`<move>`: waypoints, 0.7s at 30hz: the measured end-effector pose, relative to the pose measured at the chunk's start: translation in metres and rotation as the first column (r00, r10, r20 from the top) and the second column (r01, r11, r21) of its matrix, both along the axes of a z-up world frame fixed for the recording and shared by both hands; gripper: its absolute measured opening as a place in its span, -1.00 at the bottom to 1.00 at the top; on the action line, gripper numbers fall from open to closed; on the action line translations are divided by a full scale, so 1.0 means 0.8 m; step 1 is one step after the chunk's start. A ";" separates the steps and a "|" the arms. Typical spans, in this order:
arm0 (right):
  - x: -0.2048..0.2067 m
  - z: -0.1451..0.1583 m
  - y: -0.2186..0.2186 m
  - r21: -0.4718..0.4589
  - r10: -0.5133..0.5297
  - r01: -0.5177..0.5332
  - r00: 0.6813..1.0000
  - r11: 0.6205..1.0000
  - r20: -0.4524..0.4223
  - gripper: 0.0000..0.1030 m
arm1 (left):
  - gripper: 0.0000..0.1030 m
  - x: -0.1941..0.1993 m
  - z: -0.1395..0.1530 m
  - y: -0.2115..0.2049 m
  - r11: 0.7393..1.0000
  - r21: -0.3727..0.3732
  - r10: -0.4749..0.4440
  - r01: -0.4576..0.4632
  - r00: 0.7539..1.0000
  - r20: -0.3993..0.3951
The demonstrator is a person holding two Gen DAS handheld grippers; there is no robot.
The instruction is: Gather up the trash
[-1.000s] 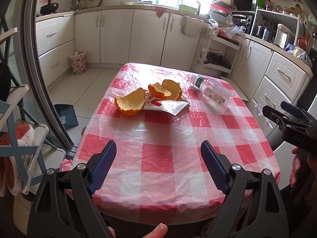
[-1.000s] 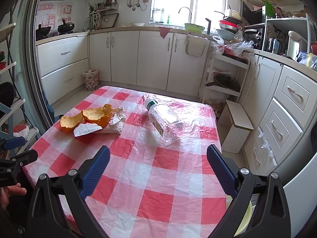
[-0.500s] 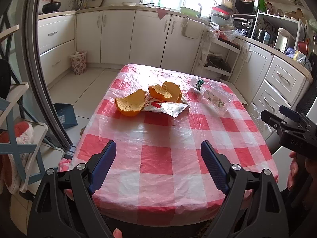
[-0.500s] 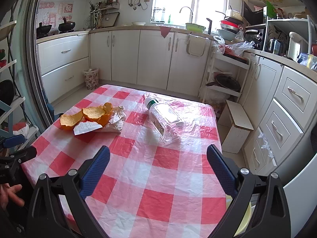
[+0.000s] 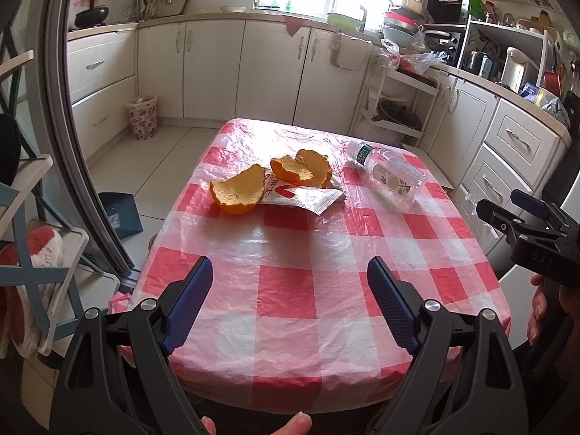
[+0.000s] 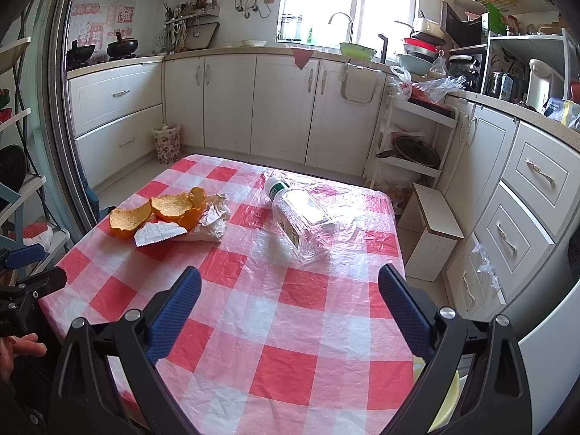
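Two orange peel halves (image 5: 238, 190) (image 5: 302, 172) lie on the red-checked table (image 5: 290, 290) beside a white snack wrapper (image 5: 308, 197). An empty clear plastic bottle (image 5: 388, 175) lies on its side to their right. My left gripper (image 5: 290, 290) is open and empty above the table's near edge. In the right wrist view the peels (image 6: 159, 214), wrapper (image 6: 159, 233) and bottle (image 6: 302, 217) lie ahead of my right gripper (image 6: 290, 293), which is open and empty. Each gripper shows at the other view's edge.
A flowered waste basket (image 6: 166, 143) stands on the floor by the far cabinets. A white step stool (image 6: 433, 228) and drawers (image 6: 525, 210) are right of the table. A shelf rack (image 5: 29, 253) stands at left. A yellow rim (image 6: 447, 395) shows at lower right.
Both grippers have pulled back slightly from the table, so the trash looks a little farther off. Nothing on the table has moved. Both stay open.
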State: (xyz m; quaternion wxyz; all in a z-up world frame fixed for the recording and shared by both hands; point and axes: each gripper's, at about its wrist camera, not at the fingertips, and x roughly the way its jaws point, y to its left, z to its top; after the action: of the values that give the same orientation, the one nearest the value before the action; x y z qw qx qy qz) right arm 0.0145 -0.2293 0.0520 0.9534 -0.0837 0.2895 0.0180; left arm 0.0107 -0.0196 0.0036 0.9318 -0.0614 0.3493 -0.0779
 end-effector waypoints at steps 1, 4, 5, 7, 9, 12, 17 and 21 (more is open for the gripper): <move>0.000 0.000 0.000 -0.001 0.000 0.000 1.000 1.000 0.000 0.82 | 0.61 0.000 0.000 0.000 1.000 -0.001 0.001 -0.001 1.000 0.000; 0.000 0.000 0.000 -0.001 0.000 0.000 1.000 1.000 0.000 0.82 | 0.61 -0.001 0.000 0.000 1.000 -0.007 -0.003 0.003 1.000 0.002; 0.000 0.000 0.000 -0.002 0.000 0.000 1.000 1.000 0.001 0.82 | 0.61 -0.001 0.001 -0.001 1.000 -0.008 -0.005 0.005 1.000 0.006; 0.000 0.000 0.000 -0.002 0.000 0.000 1.000 1.000 0.000 0.82 | 0.61 -0.002 0.001 -0.002 1.000 -0.009 -0.012 0.012 1.000 0.006; 0.000 0.000 0.001 -0.002 0.000 0.000 1.000 1.000 0.000 0.82 | 0.61 -0.003 0.001 -0.002 1.000 -0.007 -0.014 0.014 1.000 0.007; 0.000 0.000 0.001 -0.002 0.000 0.000 1.000 1.000 0.001 0.82 | 0.61 -0.003 0.001 -0.002 1.000 -0.004 -0.010 0.010 1.000 0.010; -0.001 -0.001 0.001 -0.003 0.001 -0.001 1.000 1.000 0.000 0.82 | 0.61 -0.002 0.002 0.001 1.000 -0.007 0.001 -0.001 1.000 0.015; -0.001 -0.002 0.001 -0.005 0.004 -0.004 1.000 1.000 0.000 0.82 | 0.61 -0.003 0.002 0.001 1.000 -0.017 0.002 -0.001 1.000 0.023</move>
State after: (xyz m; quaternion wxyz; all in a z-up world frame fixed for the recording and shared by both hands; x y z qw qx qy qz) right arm 0.0133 -0.2287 0.0508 0.9531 -0.0866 0.2895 0.0191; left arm 0.0080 -0.0192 0.0055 0.9352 -0.0685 0.3379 -0.0808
